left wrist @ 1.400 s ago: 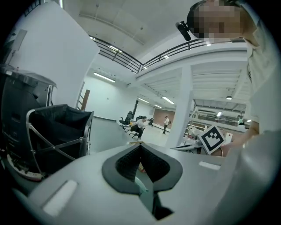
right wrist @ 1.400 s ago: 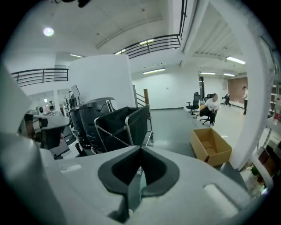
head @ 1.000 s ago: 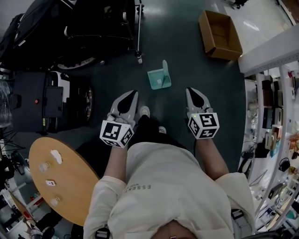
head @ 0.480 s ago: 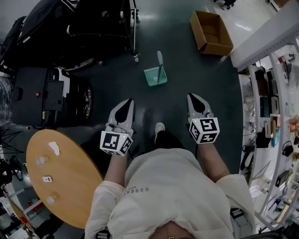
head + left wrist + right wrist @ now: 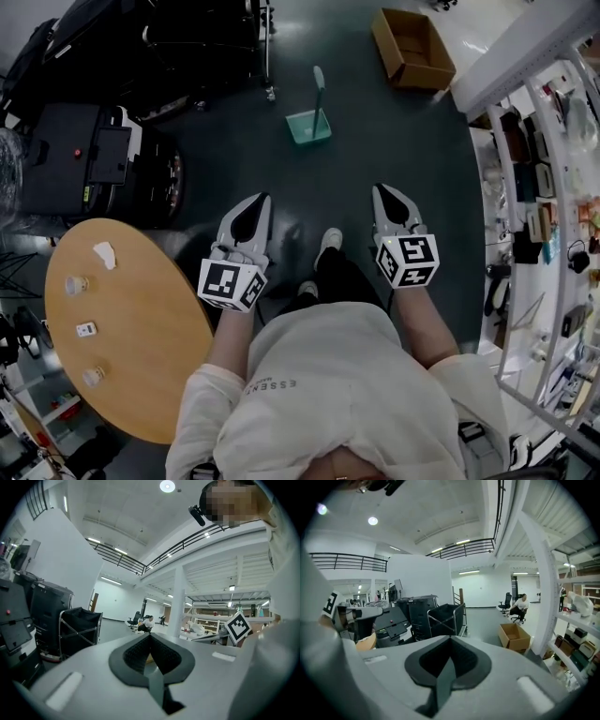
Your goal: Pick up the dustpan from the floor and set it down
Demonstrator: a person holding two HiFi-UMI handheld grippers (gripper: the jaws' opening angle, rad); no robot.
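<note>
While the dustpan (image 5: 308,125) sits on the floor (image 5: 412,150) well ahead, left gripper (image 5: 255,204) and right gripper (image 5: 389,199) hang clenched, empty.

Small teal plastic dustpan (image 5: 302,128) w/ long pale handle (image 5: 319,82), on the dark floor (image 5: 375,150). Pan is approx. square and rests flat on its base. Handle stands up from the pan, roughly upright; in head view it runs toward the top edge. Pan contents too small to tell. It stands alone on the floor, not held, in the upper-middle of head view.
</note>
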